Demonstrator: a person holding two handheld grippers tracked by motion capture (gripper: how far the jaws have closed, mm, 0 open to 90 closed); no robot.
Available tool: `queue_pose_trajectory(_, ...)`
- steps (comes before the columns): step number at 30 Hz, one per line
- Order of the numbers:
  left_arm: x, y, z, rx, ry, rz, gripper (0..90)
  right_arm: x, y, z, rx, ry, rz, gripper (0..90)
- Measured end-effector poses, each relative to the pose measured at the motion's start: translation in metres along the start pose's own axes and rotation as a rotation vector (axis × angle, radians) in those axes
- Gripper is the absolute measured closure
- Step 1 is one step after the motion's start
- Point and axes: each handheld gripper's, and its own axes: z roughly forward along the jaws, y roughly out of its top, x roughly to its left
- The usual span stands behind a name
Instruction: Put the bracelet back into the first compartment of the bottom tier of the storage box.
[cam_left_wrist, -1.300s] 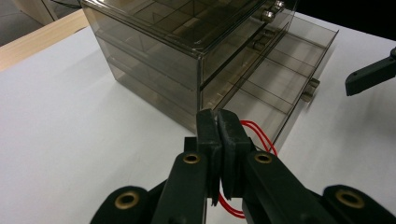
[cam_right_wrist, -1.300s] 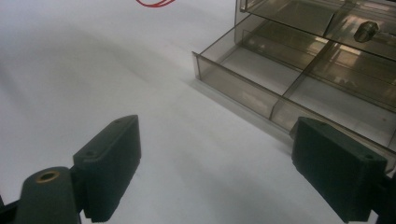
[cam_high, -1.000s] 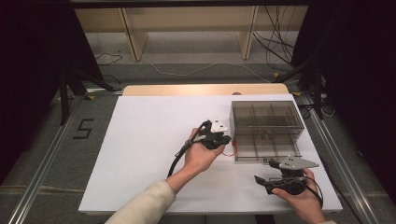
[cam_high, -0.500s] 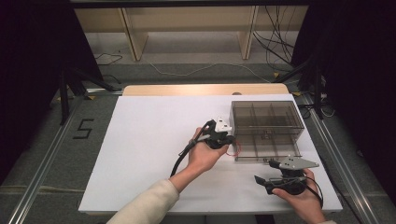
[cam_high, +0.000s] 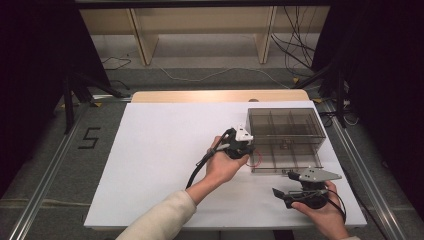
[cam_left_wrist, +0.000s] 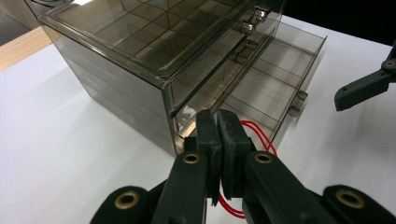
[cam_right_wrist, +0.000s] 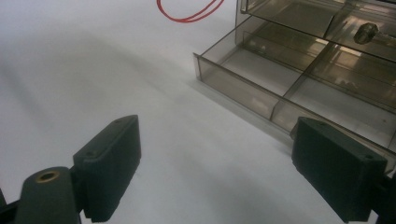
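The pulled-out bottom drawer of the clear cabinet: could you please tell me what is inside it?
The bottom drawer shows bare compartments split by dividers. Its rear stays under the cabinet, blurred by smoked plastic. A red rubber band, gripped by the left gripper, hangs near its corner.

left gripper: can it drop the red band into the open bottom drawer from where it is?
Probably yes. The left gripper is shut on the red rubber band right at the cabinet's corner, and the bottom drawer stands pulled out just past it, its compartments open from above. The right gripper waits off to the side, not blocking.

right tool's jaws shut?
No. In the right gripper view the right tool has its two black jaws standing far apart over the bare white table, nothing between them.
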Motion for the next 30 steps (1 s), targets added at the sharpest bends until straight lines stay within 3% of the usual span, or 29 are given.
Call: queue_pose_trajectory(30,-0.003,0.009,0.014,0.015,0.001,0.023,88.2,0.000,0.000,0.000,-0.004,0.001,-0.003,16.4)
